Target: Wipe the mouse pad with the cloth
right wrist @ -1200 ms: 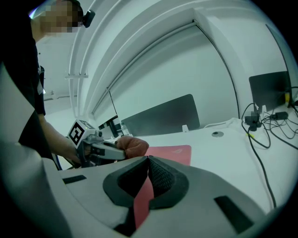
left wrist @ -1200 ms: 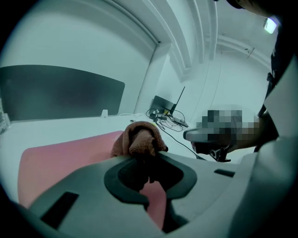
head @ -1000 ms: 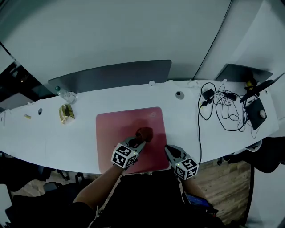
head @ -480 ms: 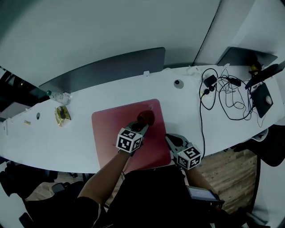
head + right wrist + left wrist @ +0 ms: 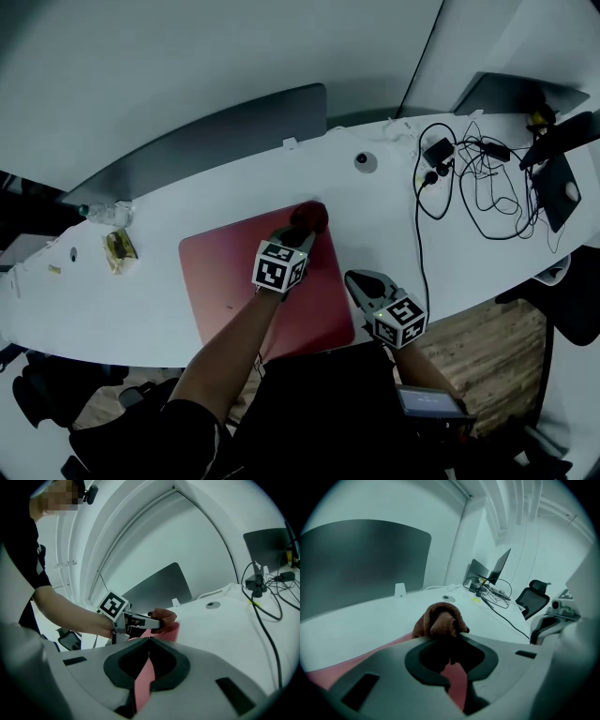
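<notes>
A red mouse pad (image 5: 234, 281) lies on the white desk (image 5: 394, 225). My left gripper (image 5: 302, 228) is shut on a bunched brown cloth (image 5: 310, 216), which rests at the pad's far right corner. In the left gripper view the cloth (image 5: 440, 619) bulges out beyond the jaws, with the pad (image 5: 453, 686) under them. My right gripper (image 5: 359, 280) sits low at the pad's right edge, jaws shut with nothing between them. In its own view the right gripper (image 5: 150, 639) faces the left gripper (image 5: 151, 622), the cloth (image 5: 165, 618) and the pad (image 5: 171, 631).
A tangle of black cables (image 5: 473, 192) and a dark laptop (image 5: 562, 192) lie at the desk's right end. A grey partition (image 5: 216, 131) runs behind the desk. A round grommet (image 5: 364, 161) sits beyond the pad, a yellow packet (image 5: 119, 249) far left. An office chair (image 5: 533, 599) stands off the right end.
My left gripper has slid the cloth away from me, from the pad's middle to its far right corner. The right gripper has stayed by the pad's right edge.
</notes>
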Demonstrator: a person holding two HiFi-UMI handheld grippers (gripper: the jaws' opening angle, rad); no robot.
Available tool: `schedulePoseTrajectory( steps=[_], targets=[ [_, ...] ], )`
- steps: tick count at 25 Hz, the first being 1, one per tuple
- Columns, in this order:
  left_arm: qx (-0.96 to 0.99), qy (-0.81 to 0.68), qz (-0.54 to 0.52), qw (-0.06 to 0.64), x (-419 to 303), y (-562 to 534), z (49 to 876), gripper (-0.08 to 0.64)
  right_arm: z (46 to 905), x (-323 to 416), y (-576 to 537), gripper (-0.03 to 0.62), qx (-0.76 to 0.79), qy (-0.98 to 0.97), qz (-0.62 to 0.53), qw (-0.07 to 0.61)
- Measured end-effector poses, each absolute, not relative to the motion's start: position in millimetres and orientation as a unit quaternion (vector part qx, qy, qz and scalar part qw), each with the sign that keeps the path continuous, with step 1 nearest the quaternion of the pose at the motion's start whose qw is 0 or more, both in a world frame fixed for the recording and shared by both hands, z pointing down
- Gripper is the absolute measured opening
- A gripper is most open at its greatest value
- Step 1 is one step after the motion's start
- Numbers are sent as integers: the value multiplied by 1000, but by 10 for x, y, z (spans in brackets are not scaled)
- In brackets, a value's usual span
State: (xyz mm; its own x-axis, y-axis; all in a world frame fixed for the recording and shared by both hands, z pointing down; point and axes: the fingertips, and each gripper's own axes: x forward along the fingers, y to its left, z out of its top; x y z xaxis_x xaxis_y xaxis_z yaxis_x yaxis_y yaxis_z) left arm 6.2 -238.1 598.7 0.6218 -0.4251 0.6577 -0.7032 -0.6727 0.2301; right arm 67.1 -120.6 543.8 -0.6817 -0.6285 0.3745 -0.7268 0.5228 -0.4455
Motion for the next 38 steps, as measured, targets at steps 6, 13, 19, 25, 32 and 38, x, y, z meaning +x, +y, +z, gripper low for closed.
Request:
schedulePoseTrajectory(
  steps=[6, 13, 19, 25, 32, 38],
  targets=[
    [860, -316, 313, 249, 238, -2493, 6221, 58, 5460, 771, -1307, 26, 393, -866, 299, 78],
    [845, -319, 345, 255, 248, -2505, 6333, 58, 5479, 804, -1309, 26, 388, -867, 303, 82],
    [828, -343, 352, 269, 34, -2530, 6341, 58, 5465, 743, -1289, 26, 382, -870, 302, 80],
    [820, -357, 355, 271, -187, -2507, 6344, 57, 5450, 662, -1229, 26, 376, -873, 298, 84],
    [813, -374, 350, 277, -469, -2487, 6351, 57, 5429, 588, -1181, 26, 371, -876, 296, 89],
    [803, -394, 347, 282, -762, -2475, 6362, 57, 5401, 491, -1170, 26, 360, -881, 292, 93]
  ],
)
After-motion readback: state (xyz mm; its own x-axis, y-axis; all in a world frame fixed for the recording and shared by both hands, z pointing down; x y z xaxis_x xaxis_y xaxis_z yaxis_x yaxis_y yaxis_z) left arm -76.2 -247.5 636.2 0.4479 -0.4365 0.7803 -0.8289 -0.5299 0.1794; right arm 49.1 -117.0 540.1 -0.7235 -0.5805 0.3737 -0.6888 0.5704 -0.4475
